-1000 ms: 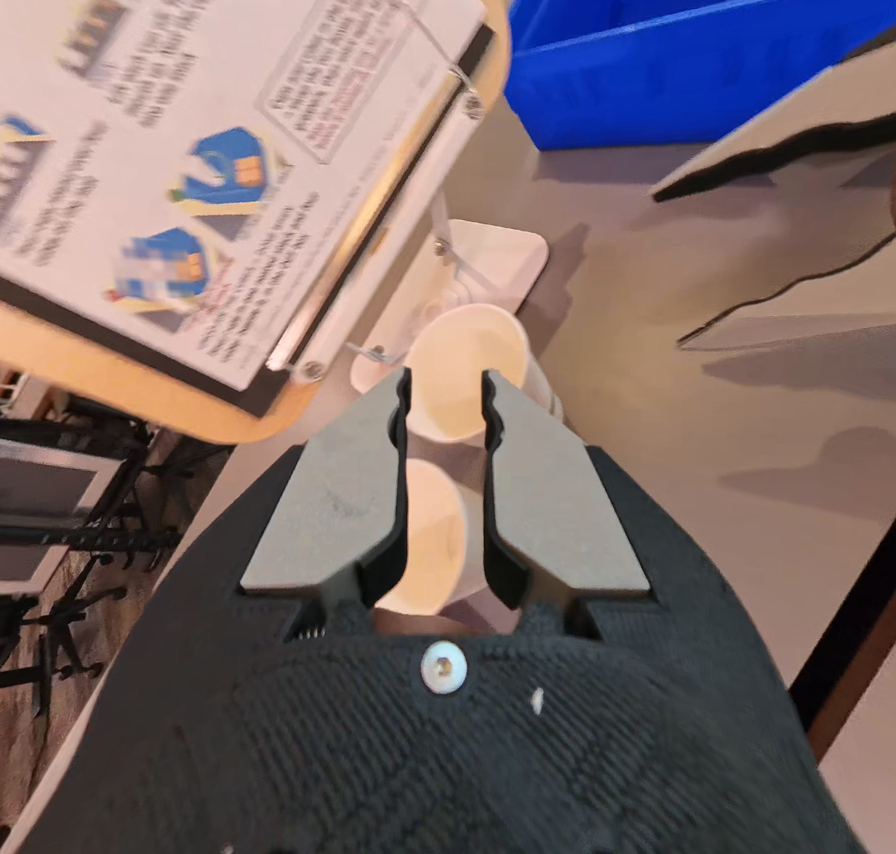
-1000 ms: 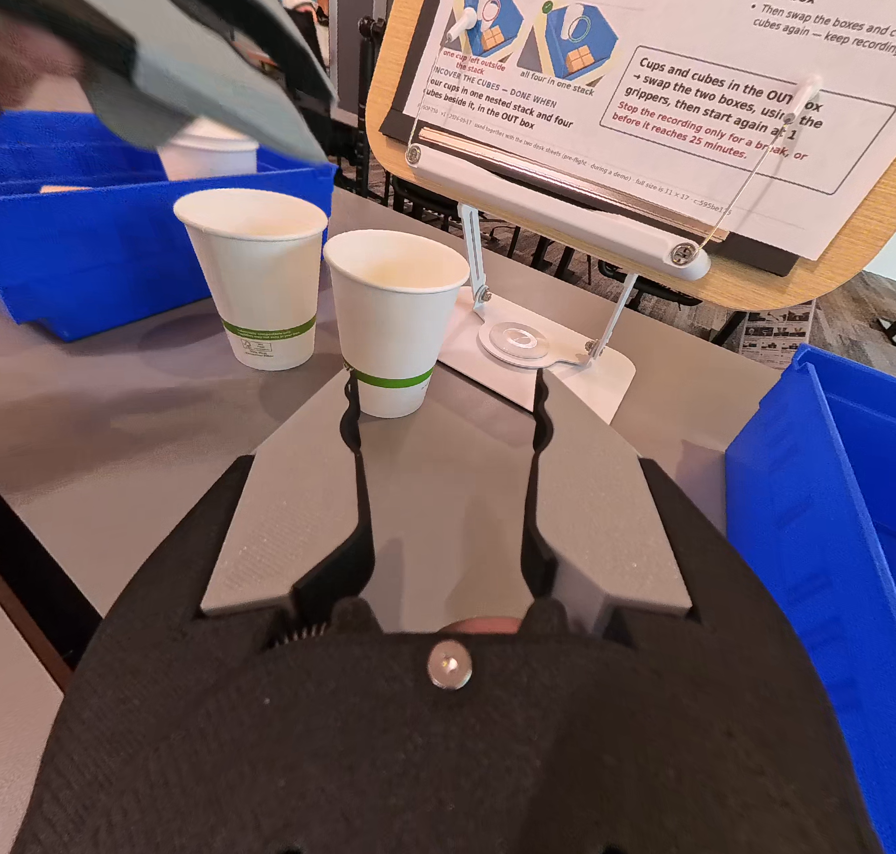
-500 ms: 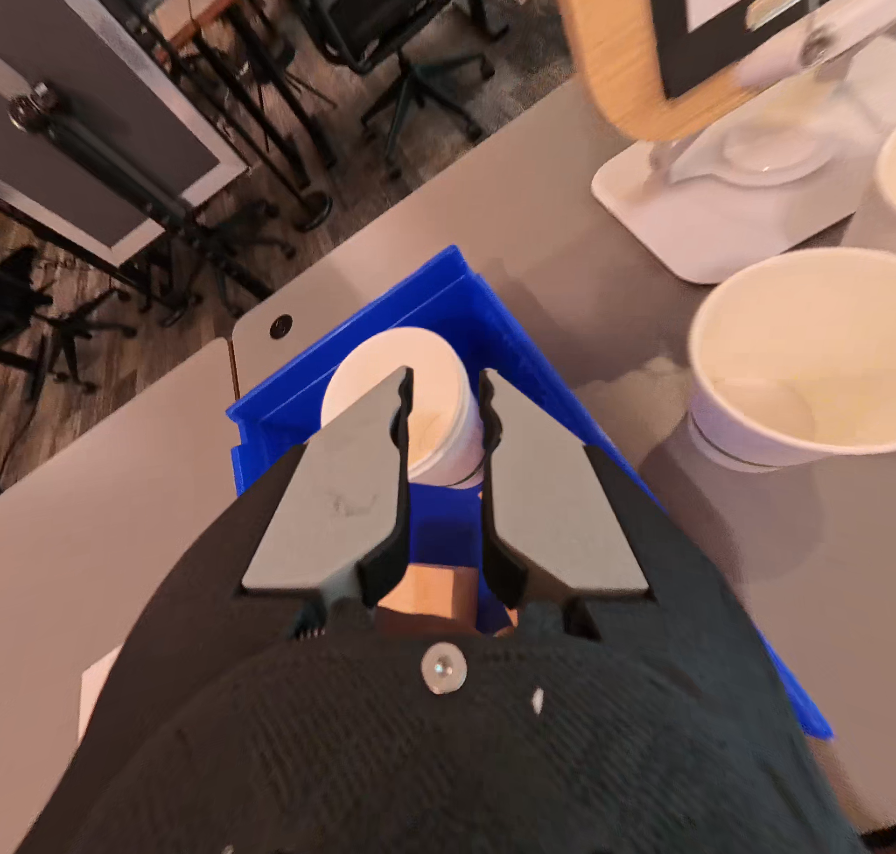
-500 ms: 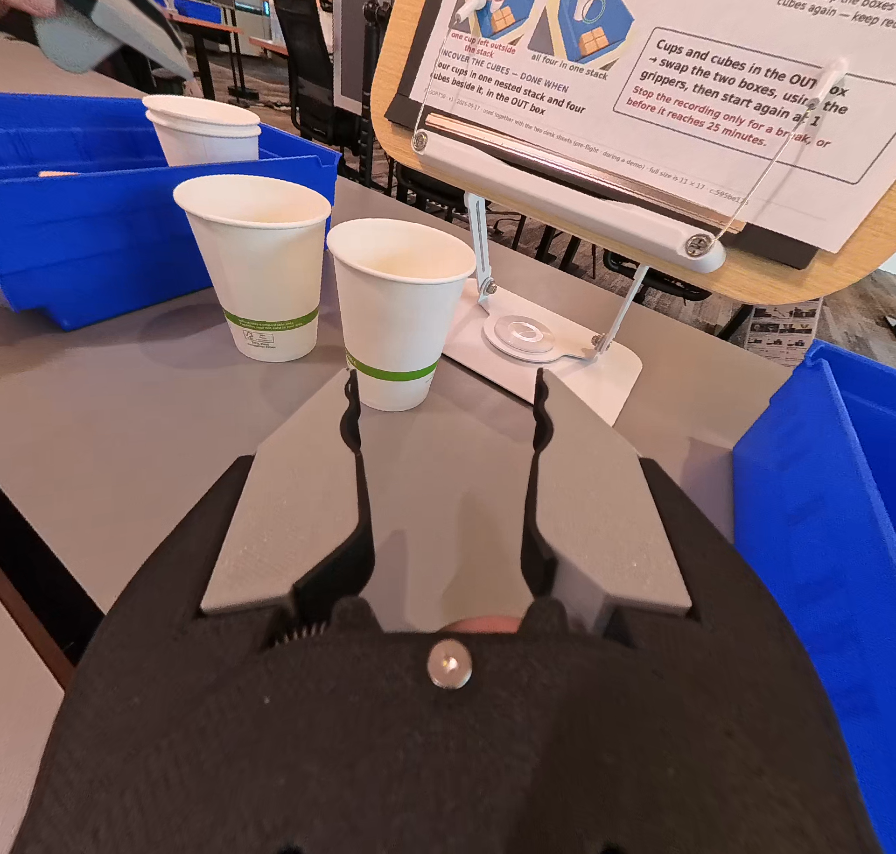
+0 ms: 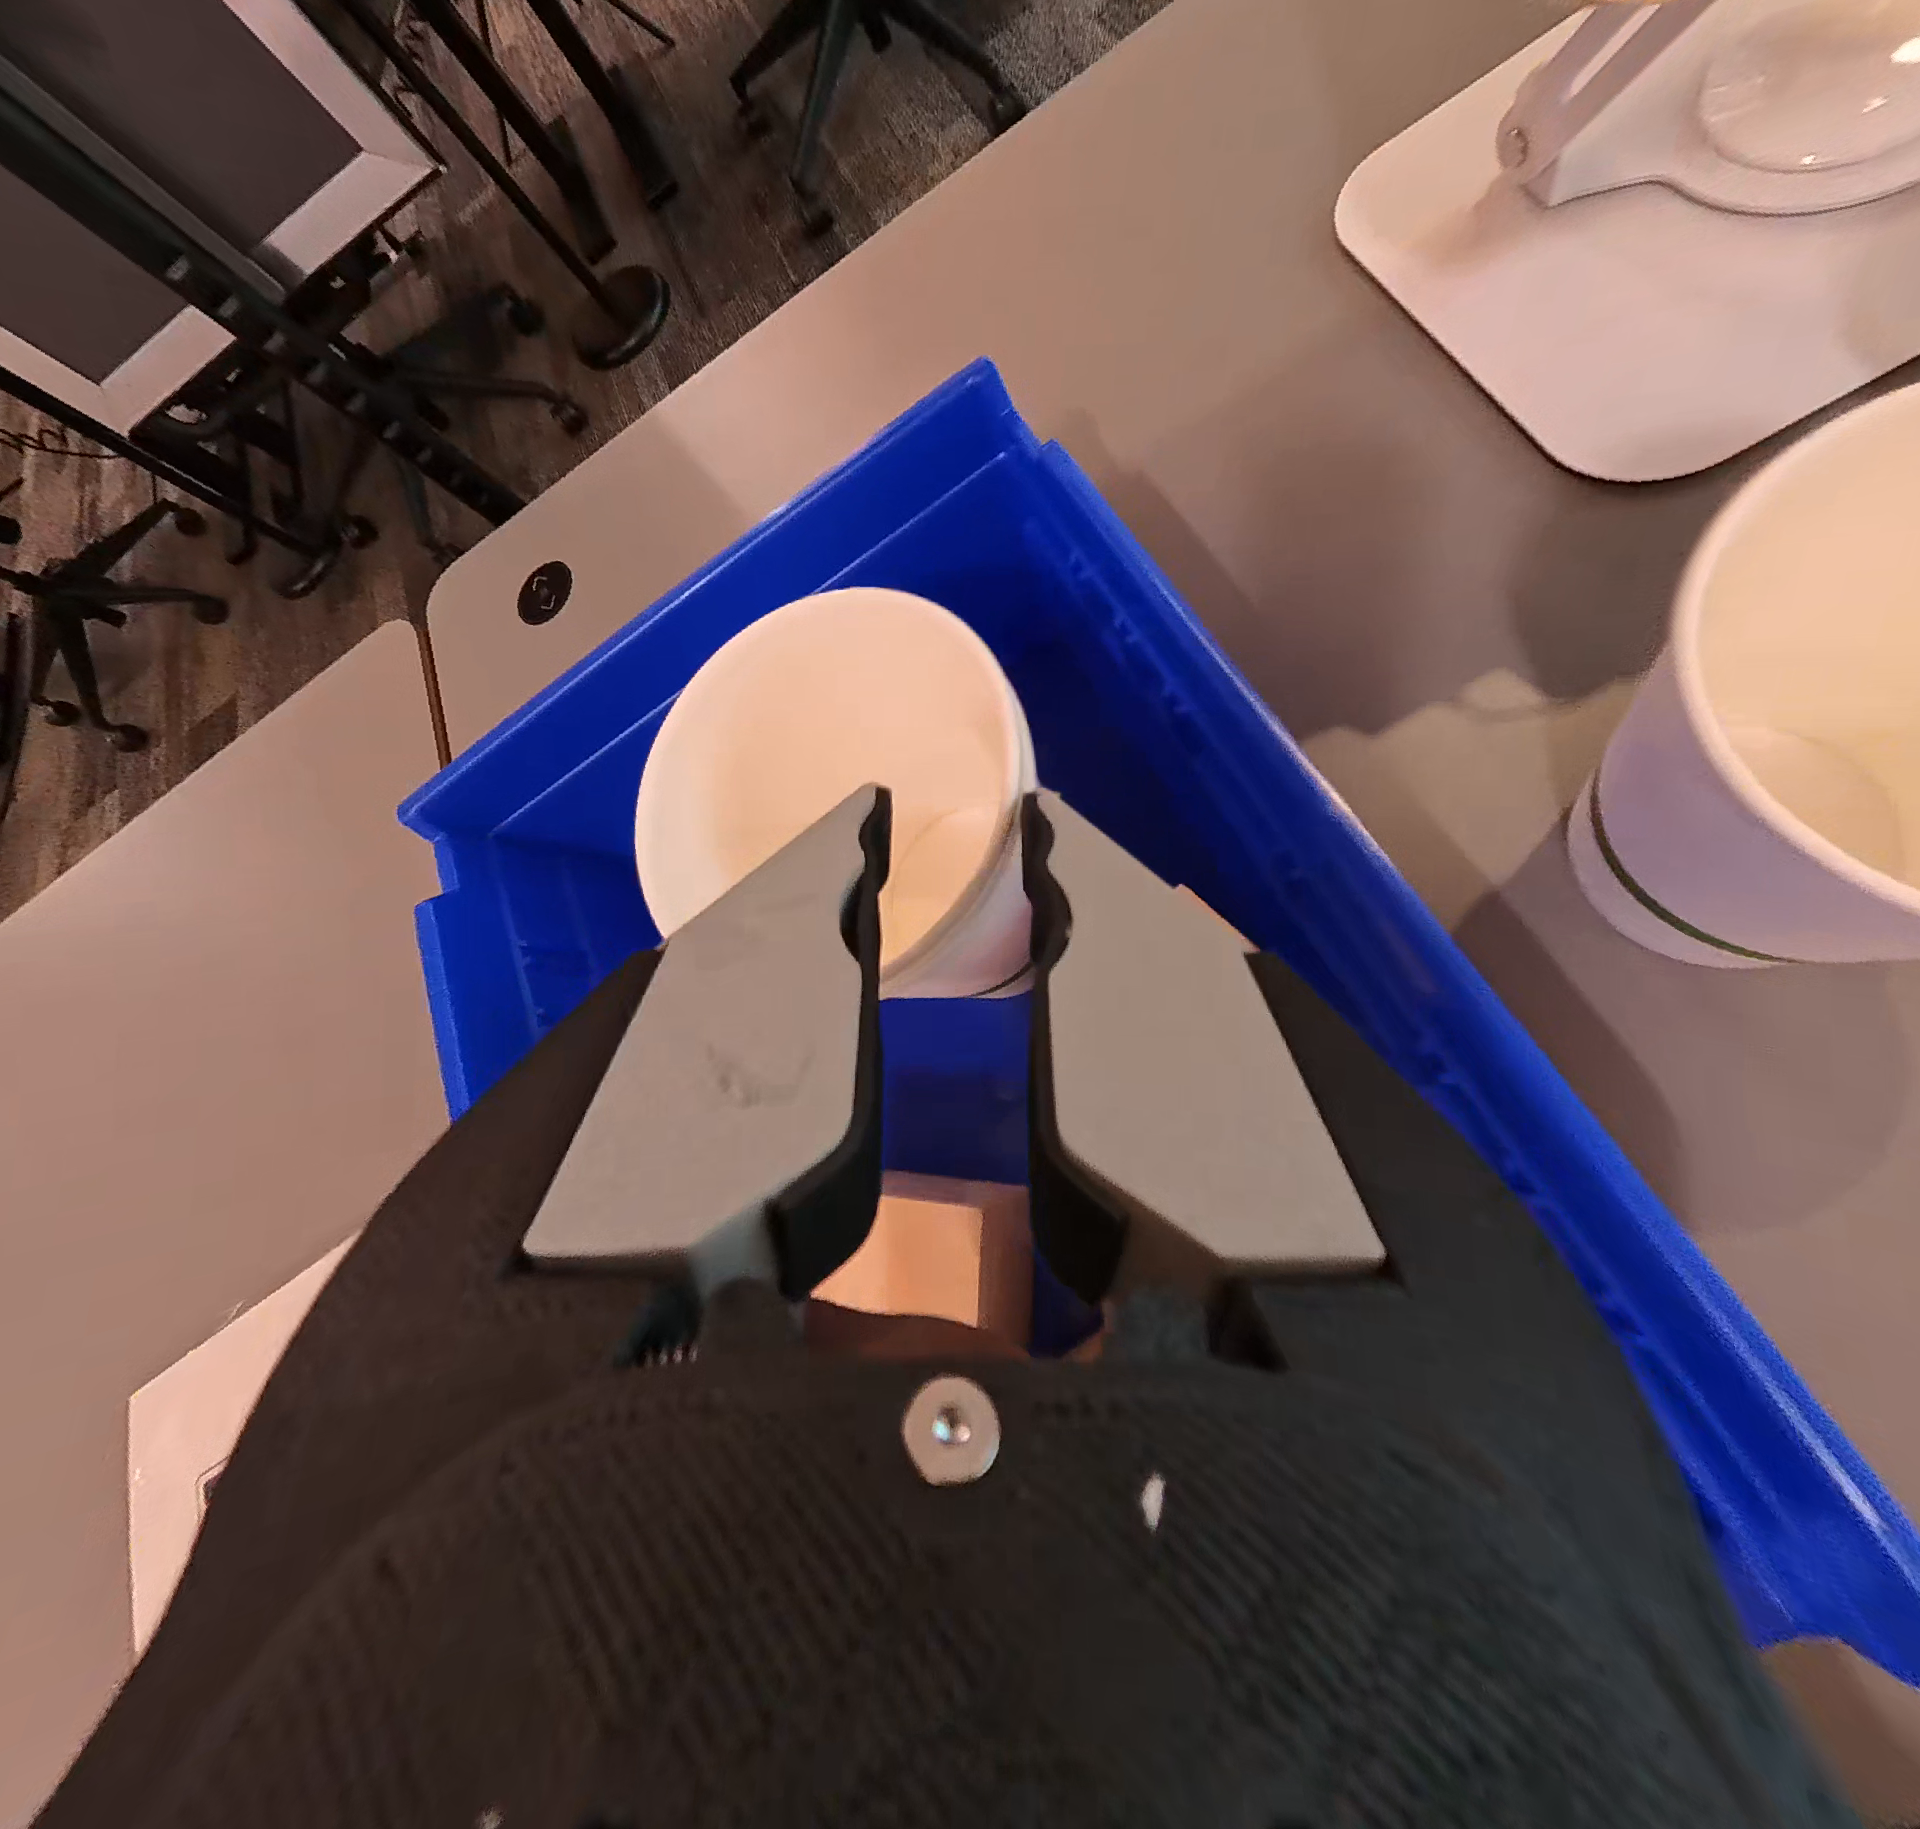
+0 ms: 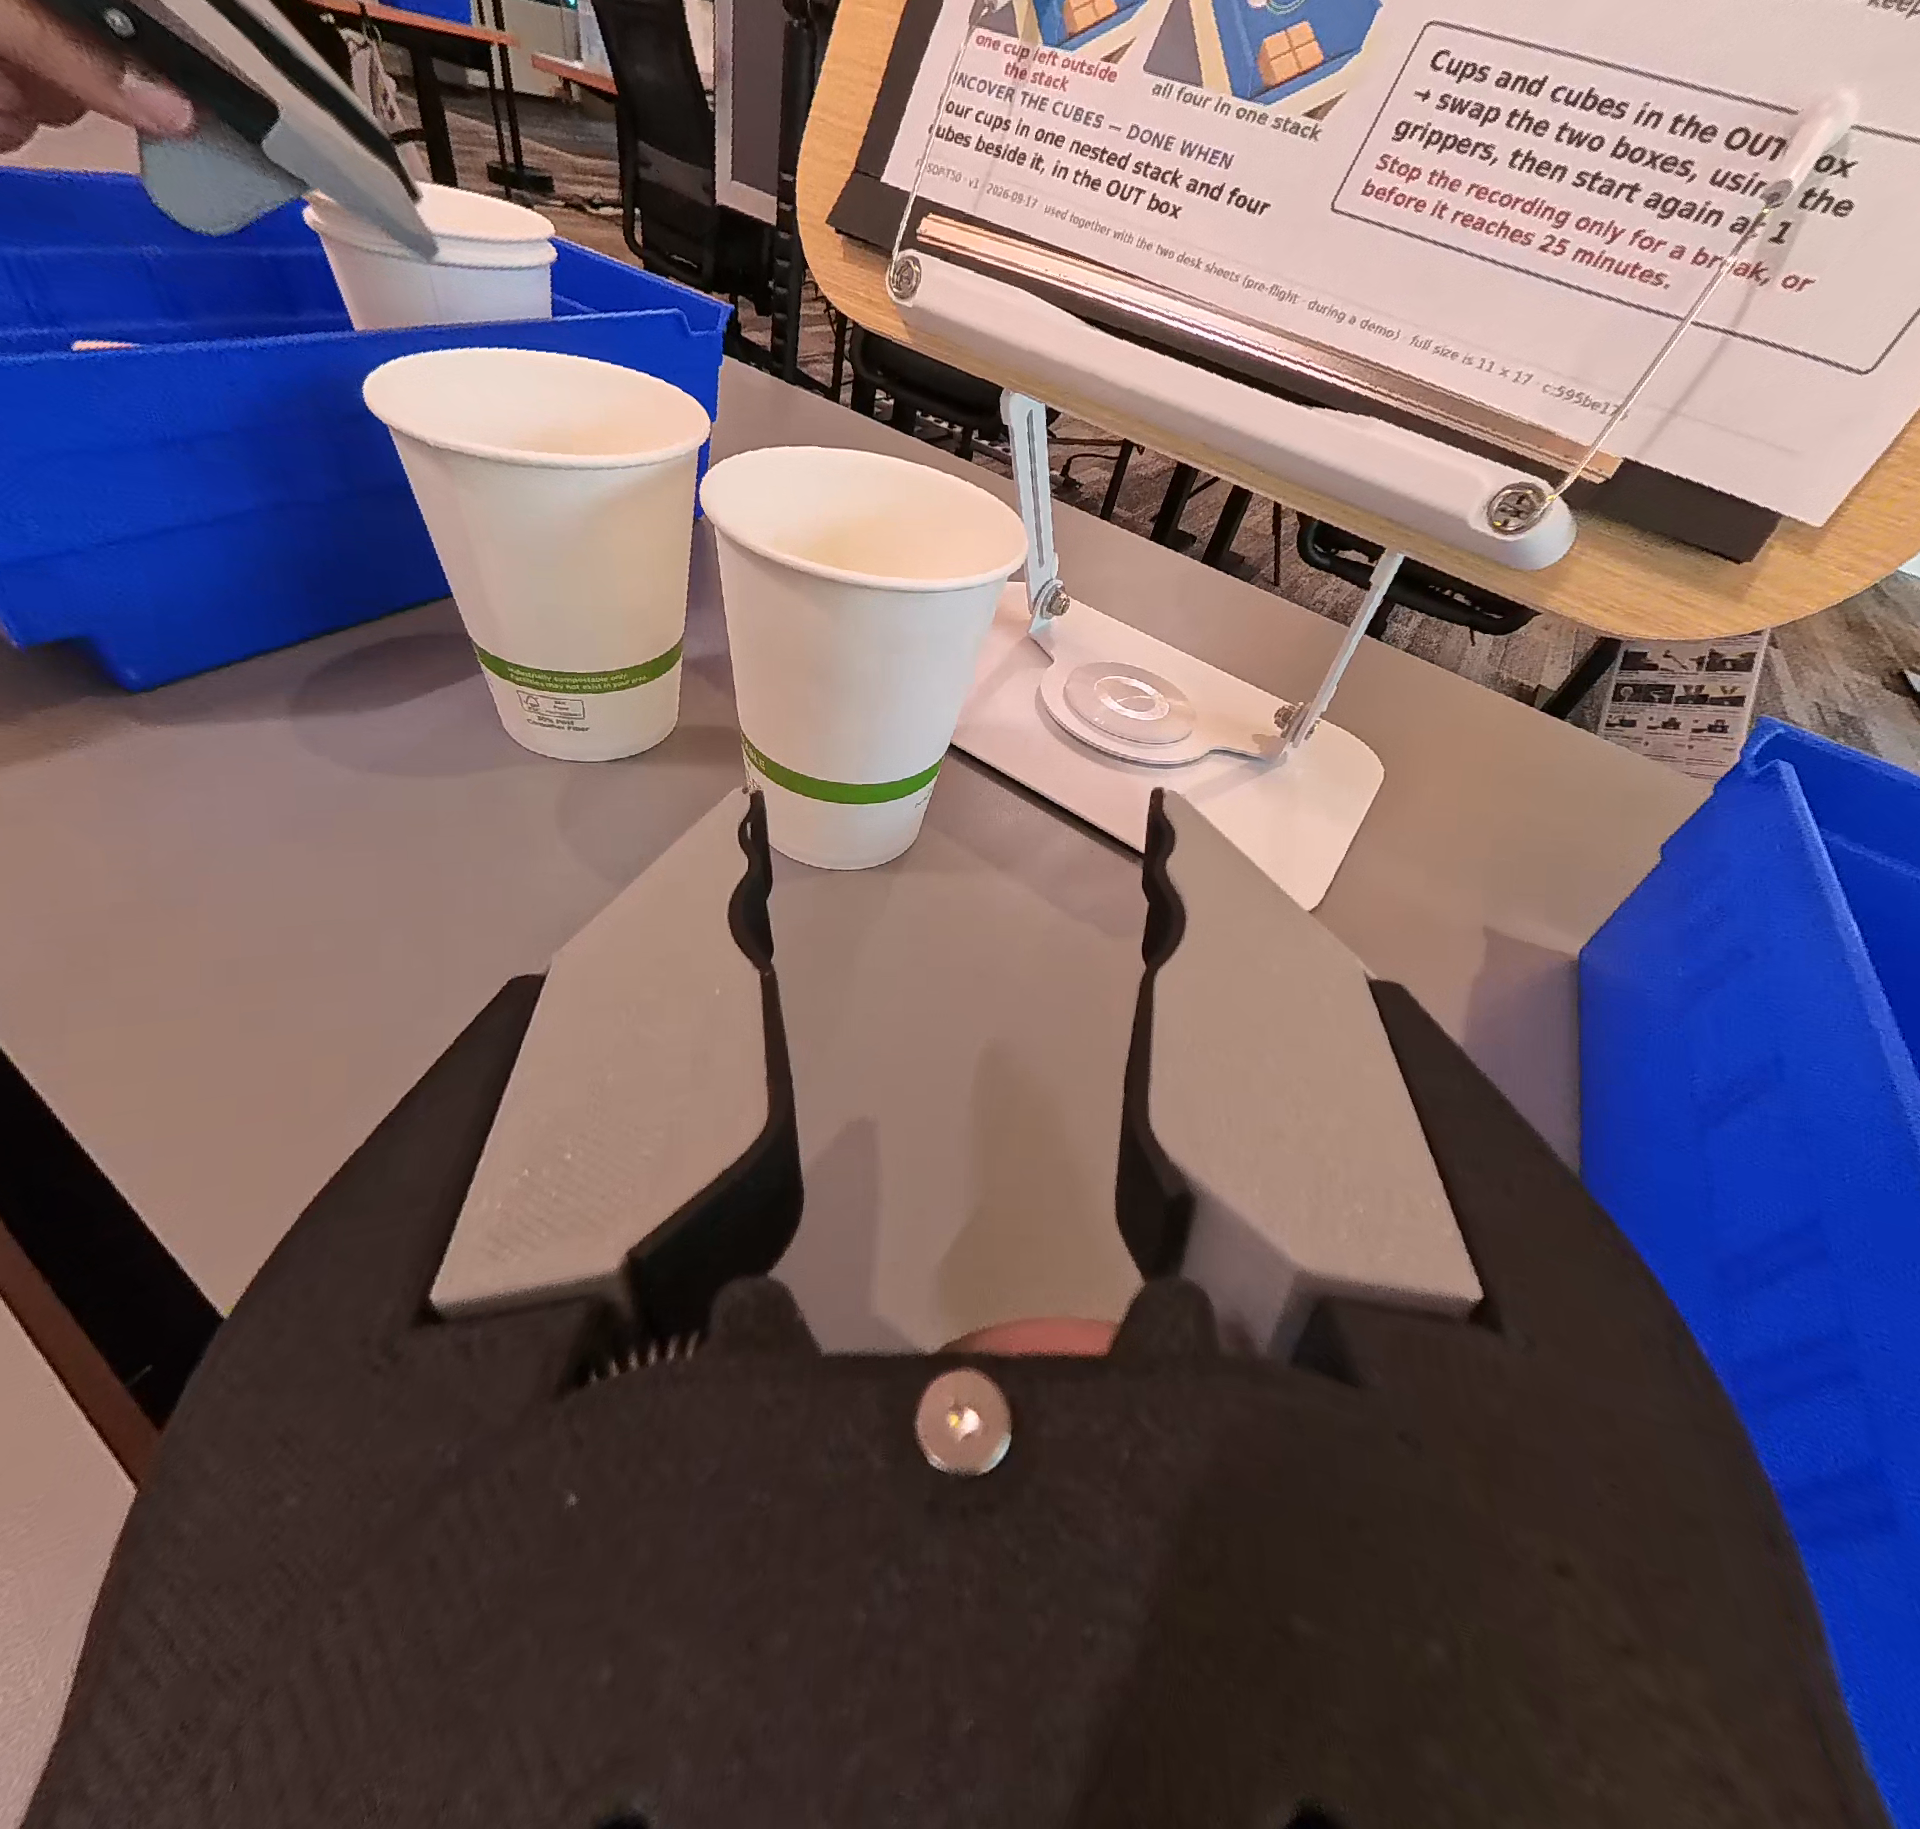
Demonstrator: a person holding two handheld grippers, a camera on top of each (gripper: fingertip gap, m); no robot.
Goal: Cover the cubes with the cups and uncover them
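Hovering with left claw [image 5: 951, 844] part-open, gripping nothing, directly above upright nested cups [image 5: 831, 740] in blue bin [image 5: 1247, 792], rim straddled; idling with right claw [image 6: 951, 844] spread wide, farther off over worktop [image 6: 260, 896].

Wooden cube [image 5: 928, 1260] mostly hidden behind jaws, near cup [image 5: 1797, 699] cropped at frame edge

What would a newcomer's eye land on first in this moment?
Probably the left gripper reaching down over the rim of the stacked cups in the far corner of the blue bin. Next, the two upright cups on the grey table ahead of the open, empty right gripper.
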